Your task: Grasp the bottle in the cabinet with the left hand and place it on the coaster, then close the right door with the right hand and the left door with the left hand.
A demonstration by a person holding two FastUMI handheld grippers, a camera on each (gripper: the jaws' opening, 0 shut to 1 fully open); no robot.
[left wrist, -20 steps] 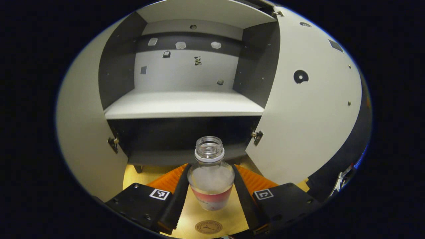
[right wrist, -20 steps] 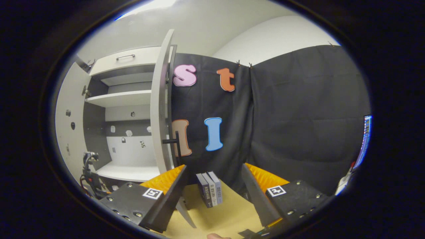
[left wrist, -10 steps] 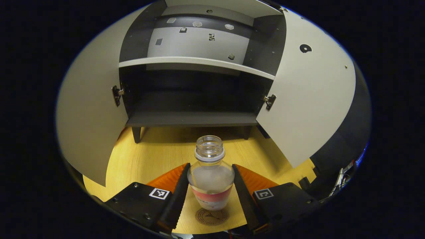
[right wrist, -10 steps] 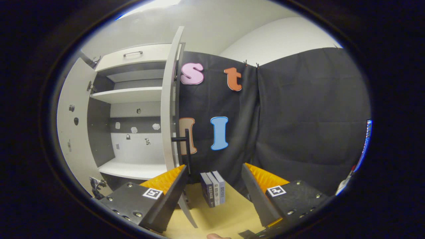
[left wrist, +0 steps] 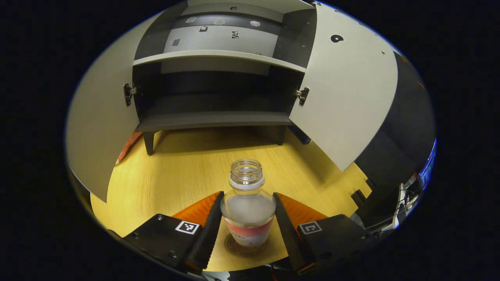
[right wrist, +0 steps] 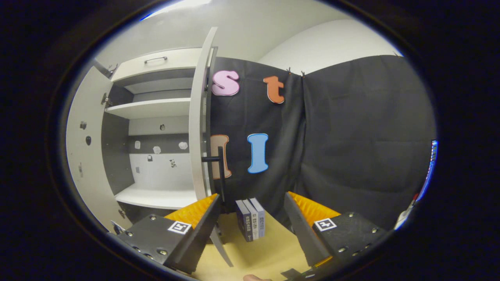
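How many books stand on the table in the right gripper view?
3: the books stand upright side by side on the table, against the black cloth, just right of the open right door. Others may be hidden.

We see the bottle [left wrist: 247,210] upright and uncapped, clear with a red band near its base, standing over the round coaster [left wrist: 234,248] on the wooden table at 6 o'clock in the left gripper view. At 12 o'clock stands the cabinet [left wrist: 215,97]; its left door [left wrist: 101,117] at 9 o'clock and its right door [left wrist: 343,97] at 2 o'clock both hang wide open.
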